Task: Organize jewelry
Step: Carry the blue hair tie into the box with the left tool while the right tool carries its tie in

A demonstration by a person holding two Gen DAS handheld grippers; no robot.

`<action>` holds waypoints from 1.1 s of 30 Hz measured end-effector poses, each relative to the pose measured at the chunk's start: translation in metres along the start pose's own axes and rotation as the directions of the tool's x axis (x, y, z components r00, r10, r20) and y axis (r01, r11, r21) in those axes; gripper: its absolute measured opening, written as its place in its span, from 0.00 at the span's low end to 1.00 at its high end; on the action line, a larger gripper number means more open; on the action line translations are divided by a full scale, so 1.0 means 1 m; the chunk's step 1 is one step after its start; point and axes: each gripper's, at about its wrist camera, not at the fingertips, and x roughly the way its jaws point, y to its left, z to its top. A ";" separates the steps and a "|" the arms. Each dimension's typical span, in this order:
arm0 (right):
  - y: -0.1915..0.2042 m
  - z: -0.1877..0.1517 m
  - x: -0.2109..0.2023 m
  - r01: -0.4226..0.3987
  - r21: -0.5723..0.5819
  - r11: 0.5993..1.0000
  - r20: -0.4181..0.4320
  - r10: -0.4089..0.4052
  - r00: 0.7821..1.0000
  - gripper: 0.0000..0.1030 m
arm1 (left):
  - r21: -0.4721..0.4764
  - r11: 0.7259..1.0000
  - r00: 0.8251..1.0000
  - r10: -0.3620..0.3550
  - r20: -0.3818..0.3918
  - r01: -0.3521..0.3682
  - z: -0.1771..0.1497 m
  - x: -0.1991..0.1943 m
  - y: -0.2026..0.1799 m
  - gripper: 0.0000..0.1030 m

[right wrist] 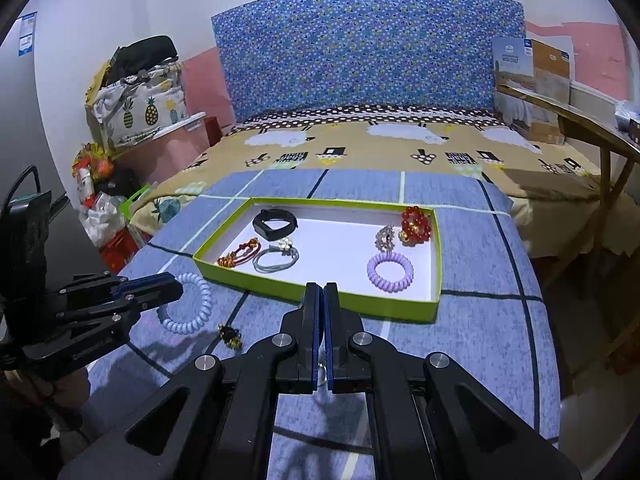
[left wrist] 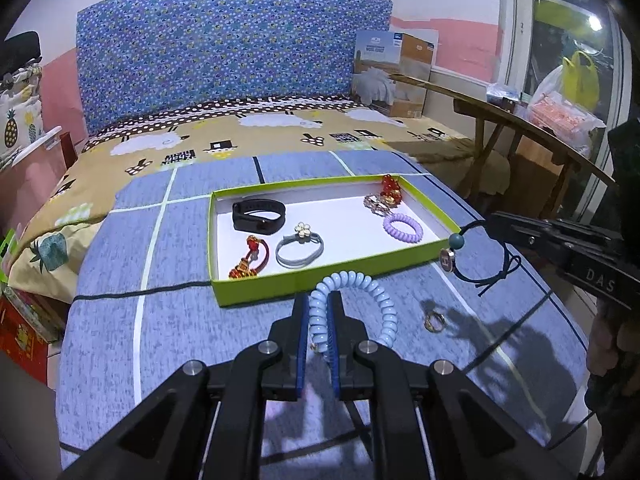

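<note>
Lettering "DAS" reads on right gripper, fingers clamped on dark cord bracelet at right. Left gripper fingers clamp pale-blue coil hair tie, lower centre, just before green tray's near edge. Gold ring lies on blue cover.

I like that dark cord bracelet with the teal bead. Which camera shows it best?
The left wrist view: the cord bracelet hangs whole from the right gripper, bead and round charm clear. The right wrist view hides it between its own shut jaws, with only a glint showing.
</note>
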 end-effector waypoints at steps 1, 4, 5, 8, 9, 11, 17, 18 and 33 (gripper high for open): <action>-0.001 0.002 0.002 -0.001 0.001 1.000 0.001 0.001 1.000 0.01 | 0.000 1.000 1.000 0.003 0.001 -0.003 0.002 0.002 0.000 0.09; -0.004 0.007 0.009 -0.006 0.010 1.000 0.003 0.006 1.000 0.01 | 0.005 1.000 1.000 0.010 0.006 -0.010 0.009 0.007 0.001 0.09; -0.006 0.010 0.012 -0.008 0.015 1.000 0.004 0.008 1.000 0.01 | 0.007 1.000 1.000 0.011 0.009 -0.011 0.012 0.009 0.002 0.09; -0.009 0.016 0.020 -0.013 0.023 1.000 0.004 0.013 1.000 0.01 | 0.011 1.000 1.000 0.013 0.014 -0.013 0.021 0.016 0.003 0.09; -0.010 0.018 0.022 -0.014 0.023 1.000 0.005 0.014 1.000 0.01 | 0.013 1.000 1.000 0.013 0.016 -0.013 0.024 0.018 0.003 0.09; -0.012 0.022 0.030 -0.016 0.028 0.999 0.001 0.016 1.000 0.01 | 0.012 1.000 1.000 0.018 0.018 -0.018 0.031 0.025 0.005 0.09; -0.021 0.033 0.049 -0.019 0.041 0.999 -0.010 0.020 1.000 0.01 | -0.002 1.000 0.999 0.024 0.025 -0.024 0.050 0.045 0.011 0.09; -0.022 0.034 0.053 -0.020 0.043 0.999 -0.013 0.021 1.000 0.01 | -0.001 1.000 0.999 0.025 0.025 -0.025 0.053 0.049 0.012 0.09; -0.045 0.037 0.106 -0.038 0.103 0.994 -0.072 0.045 0.996 0.01 | 0.014 0.999 0.999 0.044 -0.031 -0.043 0.081 0.117 0.024 0.09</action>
